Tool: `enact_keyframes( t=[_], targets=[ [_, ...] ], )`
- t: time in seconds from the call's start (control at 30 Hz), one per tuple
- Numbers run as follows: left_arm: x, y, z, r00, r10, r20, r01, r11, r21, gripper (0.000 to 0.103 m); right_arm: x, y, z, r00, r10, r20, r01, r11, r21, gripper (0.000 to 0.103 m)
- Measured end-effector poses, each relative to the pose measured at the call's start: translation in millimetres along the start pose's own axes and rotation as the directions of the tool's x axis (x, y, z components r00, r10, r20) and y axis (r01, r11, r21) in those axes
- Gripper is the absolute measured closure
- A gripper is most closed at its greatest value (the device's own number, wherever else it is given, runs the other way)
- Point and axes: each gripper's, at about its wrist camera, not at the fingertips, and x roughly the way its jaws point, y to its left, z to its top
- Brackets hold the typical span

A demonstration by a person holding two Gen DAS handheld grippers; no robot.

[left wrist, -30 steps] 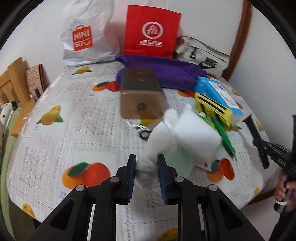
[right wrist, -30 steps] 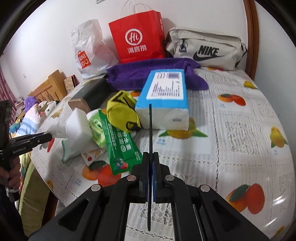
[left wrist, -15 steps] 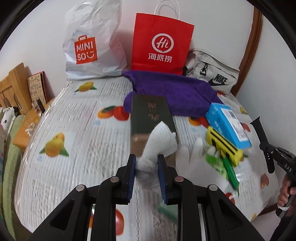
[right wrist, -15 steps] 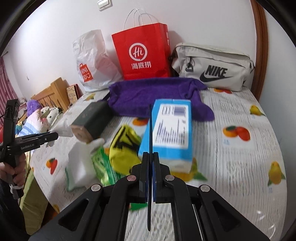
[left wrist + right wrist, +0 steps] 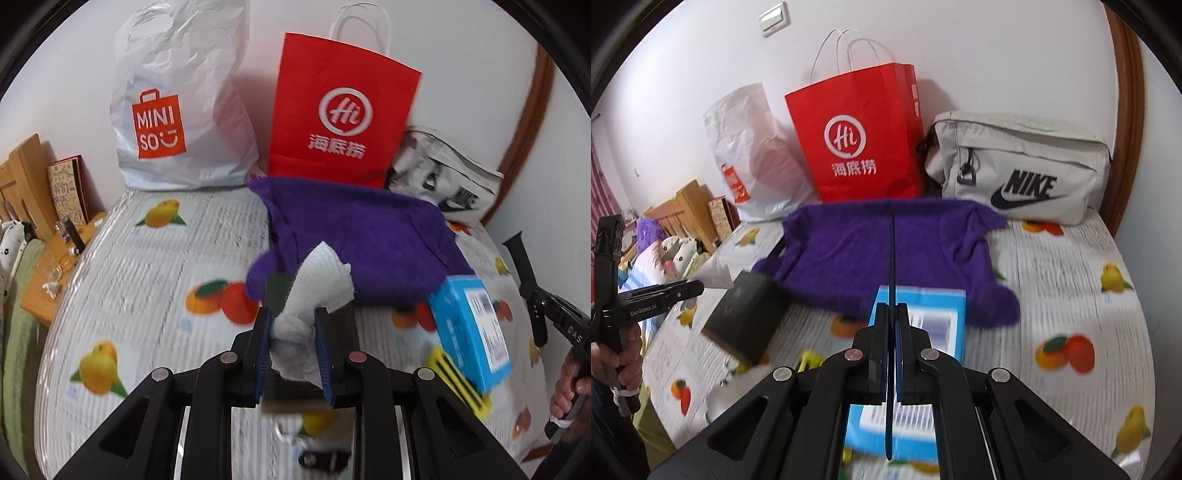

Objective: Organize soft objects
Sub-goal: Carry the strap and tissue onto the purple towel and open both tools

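My left gripper (image 5: 291, 328) is clamped on a crumpled white cloth (image 5: 314, 291) held above the fruit-print bedcover (image 5: 122, 280); my right gripper (image 5: 892, 317) is pressed fully together on a thin dark strap (image 5: 892, 254) standing edge-on between its pads. Just beyond lie a blue tissue pack (image 5: 923, 317) and a dark box (image 5: 746, 317). Farther back, a purple towel (image 5: 886, 251) is spread before a white Miniso bag (image 5: 177, 107), a red paper bag (image 5: 857, 136) and a grey Nike pouch (image 5: 1019, 170) at the wall.

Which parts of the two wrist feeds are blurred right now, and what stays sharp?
Left wrist: left gripper and white cloth sharp; fruit-print bedcover smeared, fisheye-bowed. Right wrist: right gripper sharp; blue box and purple towel motion-blurred.
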Motion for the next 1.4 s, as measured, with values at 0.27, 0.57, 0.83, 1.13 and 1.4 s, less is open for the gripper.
enact_keyframes(
  t=[0.27,0.57,0.83,1.13,1.4],
  targets=[
    [35.2,-4.0,39.1,1.0,0.004,-0.005,-0.004,1.0,-0.018,0.081,44.6,-18.3,33.4,0.999,0.013,-0.029,-0.012,1.0,0.022,0.1],
    [87.2,-19.0,68.0,0.999,-0.015,-0.046,0.014,1.0,-0.024,0.081,92.2,-37.9,54.8,0.996,0.028,-0.085,-0.026,0.999,0.025,0.1],
    [129.0,-25.4,93.1,0.995,-0.016,-0.094,0.011,0.999,-0.05,0.081,131.5,-56.8,62.5,0.986,0.036,-0.166,-0.033,0.999,0.019,0.1],
    [164.6,-24.9,111.7,0.992,0.009,-0.128,-0.016,0.999,-0.049,0.081,167.0,-68.3,64.1,0.968,0.052,-0.246,-0.046,0.999,0.029,0.1],
    [181.7,-21.0,112.4,0.987,0.008,-0.163,-0.021,0.997,-0.08,0.08,182.0,-71.7,57.8,0.957,0.054,-0.286,-0.047,0.998,0.029,0.098]
  ],
)
